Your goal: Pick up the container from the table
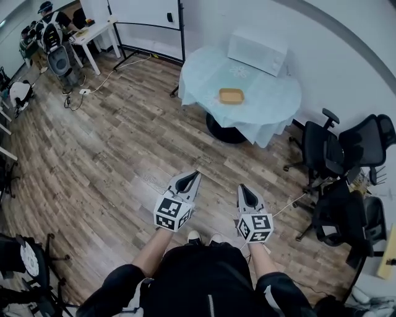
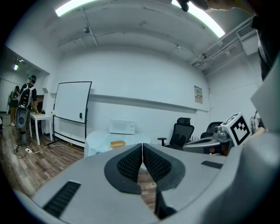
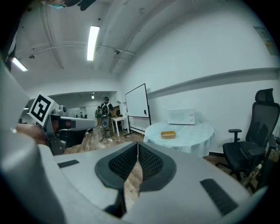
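Note:
A shallow yellow-brown container lies on a round table with a pale blue cloth, far ahead of me across the wooden floor. It also shows small in the left gripper view as the container and in the right gripper view as the container. My left gripper is held in front of my body, its jaws shut with nothing between them. Beside it, my right gripper is likewise shut and empty. Both point toward the table, well short of it.
A white microwave stands on the table behind the container. Black office chairs crowd the right side. A whiteboard stands at the back; people are by a white desk at far left.

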A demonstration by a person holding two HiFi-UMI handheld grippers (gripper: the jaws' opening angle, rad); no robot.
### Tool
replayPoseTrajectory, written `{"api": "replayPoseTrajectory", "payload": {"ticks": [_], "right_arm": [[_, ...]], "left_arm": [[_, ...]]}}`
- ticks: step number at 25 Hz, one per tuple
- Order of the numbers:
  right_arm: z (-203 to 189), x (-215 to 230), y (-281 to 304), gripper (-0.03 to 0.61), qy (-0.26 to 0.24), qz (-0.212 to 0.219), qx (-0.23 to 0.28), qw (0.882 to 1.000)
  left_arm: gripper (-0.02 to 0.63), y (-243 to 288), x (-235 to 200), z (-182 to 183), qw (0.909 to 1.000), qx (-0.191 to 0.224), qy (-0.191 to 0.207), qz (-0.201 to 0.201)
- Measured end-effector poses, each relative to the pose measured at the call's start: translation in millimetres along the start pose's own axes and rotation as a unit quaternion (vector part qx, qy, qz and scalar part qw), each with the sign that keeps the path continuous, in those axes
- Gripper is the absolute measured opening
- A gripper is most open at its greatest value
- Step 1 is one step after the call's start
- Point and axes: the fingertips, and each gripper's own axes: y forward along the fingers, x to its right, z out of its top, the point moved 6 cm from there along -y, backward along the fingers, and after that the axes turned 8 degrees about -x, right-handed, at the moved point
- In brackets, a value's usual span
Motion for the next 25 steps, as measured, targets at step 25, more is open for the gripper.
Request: {"api": "replayPoseTrajectory", "payload": {"ticks": [25], "right_arm": [[-13,-13,6,0.025,0.049,-0.02,0.003,0.999]], "left_arm": [[0.017,11,-12,-18,0.999,-0.025,0.005,-0.036]]}}
